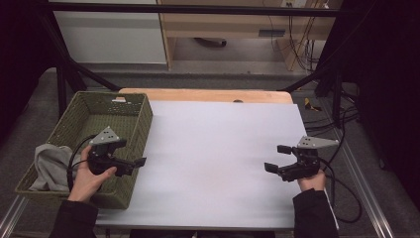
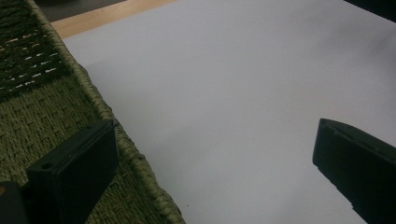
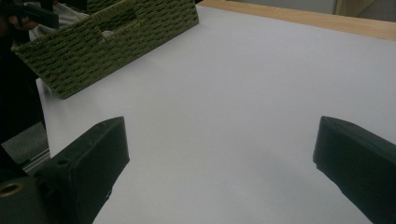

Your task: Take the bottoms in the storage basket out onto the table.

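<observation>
1. The basket was the nearest thing to the work: a green box of woven cord, rectangular, with coarse ribbed walls. It sat at the table's left edge, its long axis running from the person's side toward the far side.
2. A grey cloth, soft and crumpled, lay in the basket's near corner and draped over its rim.
3. The left gripper hung over the basket's near right wall, pointing right toward the sheet; its black blocky jaws stood wide apart with nothing between them.
4. The right gripper hovered over the right part of the sheet, well apart from the basket, pointing left; its jaws also gaped, empty.
5. A smooth white sheet covered the table; a strip of bare wood showed at the far edge.
</observation>
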